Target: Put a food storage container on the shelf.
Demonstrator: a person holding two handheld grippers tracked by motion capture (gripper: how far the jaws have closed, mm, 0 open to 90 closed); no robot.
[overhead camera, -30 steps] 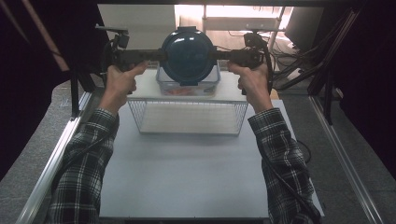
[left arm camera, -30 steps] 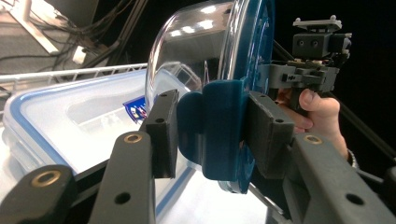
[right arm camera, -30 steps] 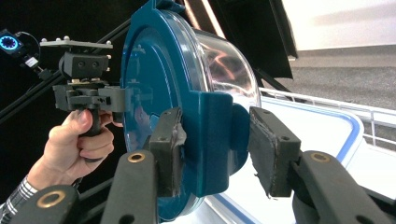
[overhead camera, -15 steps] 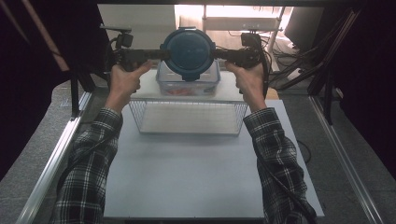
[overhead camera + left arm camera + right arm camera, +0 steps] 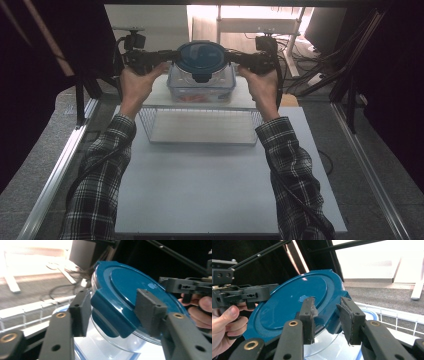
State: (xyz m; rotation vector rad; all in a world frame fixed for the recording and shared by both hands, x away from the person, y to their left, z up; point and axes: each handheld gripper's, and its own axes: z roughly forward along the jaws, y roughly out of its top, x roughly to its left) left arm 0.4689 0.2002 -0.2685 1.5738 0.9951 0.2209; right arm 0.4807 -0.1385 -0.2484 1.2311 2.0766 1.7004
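— Claws first: how did they sit?
— Left claw [image 5: 167, 55] straddled a lid latch, pads apart. Right claw [image 5: 234, 56] had been closing around the opposite latch, not visibly pressing.
— Arms?
— Both stretched forward, hands level, flanking the blue-lidded bowl [image 5: 202, 62] above a clear box [image 5: 202, 89].

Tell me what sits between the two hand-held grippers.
In the high view, a round clear container with a dark blue clip lid sits between the left gripper and the right gripper.
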